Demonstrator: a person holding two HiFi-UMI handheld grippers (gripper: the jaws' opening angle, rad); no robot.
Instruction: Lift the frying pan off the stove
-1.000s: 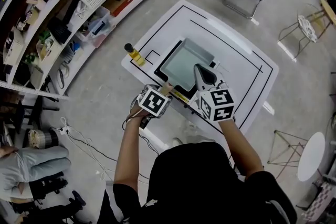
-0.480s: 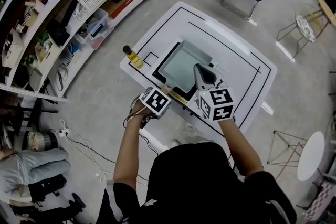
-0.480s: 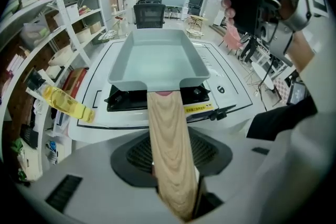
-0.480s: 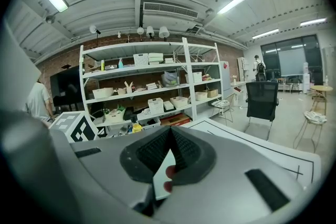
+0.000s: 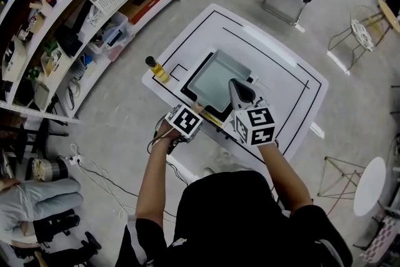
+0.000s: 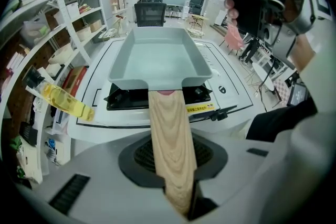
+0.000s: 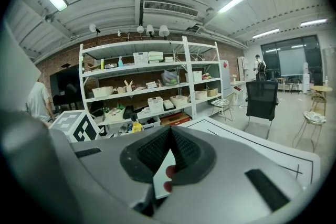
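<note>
The left hand-held gripper (image 5: 197, 108), its jaws having just been closing, clamps the wooden handle (image 6: 169, 134) of the grey frying pan (image 6: 157, 57). The pan lies straight ahead of it on the stove (image 6: 123, 98), not yet lifted. The right hand-held gripper (image 7: 169, 147) is clenched and empty, just beside it.

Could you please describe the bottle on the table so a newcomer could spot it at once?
Find the white table with black lines in the middle of the room. Left of the black stove and grey pan, near the table's edge, stands the only bottle: yellow liquid, dark cap.
</note>
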